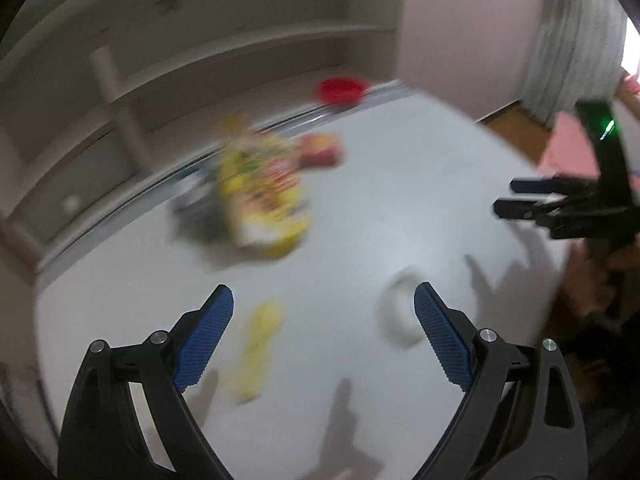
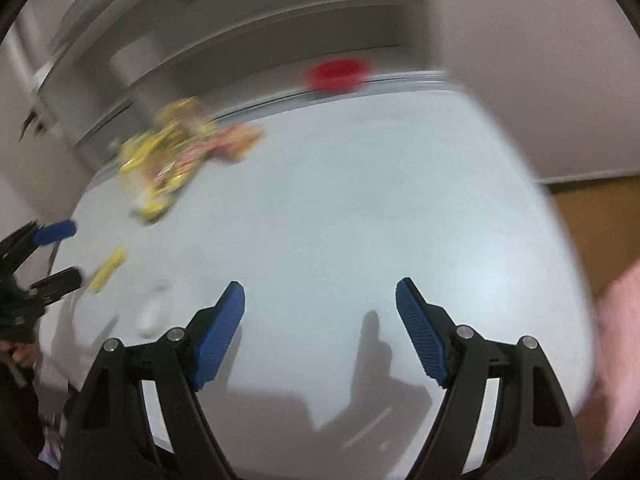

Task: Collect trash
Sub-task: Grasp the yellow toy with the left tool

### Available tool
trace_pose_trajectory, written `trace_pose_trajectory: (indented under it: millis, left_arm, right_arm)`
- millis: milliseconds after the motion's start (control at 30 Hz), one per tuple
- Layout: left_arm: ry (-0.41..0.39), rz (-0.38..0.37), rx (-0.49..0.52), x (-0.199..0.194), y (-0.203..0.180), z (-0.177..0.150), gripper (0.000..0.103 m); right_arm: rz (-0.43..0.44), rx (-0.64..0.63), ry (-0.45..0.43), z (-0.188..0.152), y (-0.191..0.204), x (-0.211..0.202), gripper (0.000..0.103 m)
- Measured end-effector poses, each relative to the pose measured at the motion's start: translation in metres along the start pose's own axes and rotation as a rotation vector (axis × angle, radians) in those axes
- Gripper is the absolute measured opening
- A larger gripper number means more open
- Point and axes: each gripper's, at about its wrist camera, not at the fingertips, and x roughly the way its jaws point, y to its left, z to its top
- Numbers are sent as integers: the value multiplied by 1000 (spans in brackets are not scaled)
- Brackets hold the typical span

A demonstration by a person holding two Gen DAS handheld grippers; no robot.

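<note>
Both views are motion-blurred. A pile of yellow and red snack wrappers point(image 1: 264, 196) lies at the far left of the white table point(image 1: 360, 208); it also shows in the right wrist view point(image 2: 168, 160). A small yellow wrapper point(image 1: 256, 352) lies between my left gripper's fingers, below them, and shows in the right wrist view point(image 2: 108, 268). A white crumpled piece point(image 1: 396, 316) lies by the right finger. My left gripper point(image 1: 323, 300) is open and empty above the table. My right gripper point(image 2: 320, 296) is open and empty; it appears in the left wrist view point(image 1: 506, 198).
A red bowl point(image 1: 342, 90) stands at the table's far edge, also in the right wrist view point(image 2: 334, 74). White shelving point(image 1: 120, 60) runs behind the table. Wooden floor point(image 2: 592, 224) lies to the right. A curtain point(image 1: 572, 48) hangs at the far right.
</note>
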Motion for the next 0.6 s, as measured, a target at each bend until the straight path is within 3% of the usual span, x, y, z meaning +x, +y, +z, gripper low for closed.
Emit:
trace_pose_trajectory:
  millis: [100,267,467,600]
  left_arm:
    - [22,15,29,0,20,-23,89]
    - [47,14,32,15,34,-43,85]
    - [71,-28,1,34,38,-45,56]
    - [81,-26,31,41,38,-46,27]
  right_arm:
    - [59,-73,59,-1,52,16,76]
    - [53,-145,103,-14,103,32,76]
    - [-19,-209,117,-29,132,39,76]
    - [-41,-207,115,-32,136,37,76]
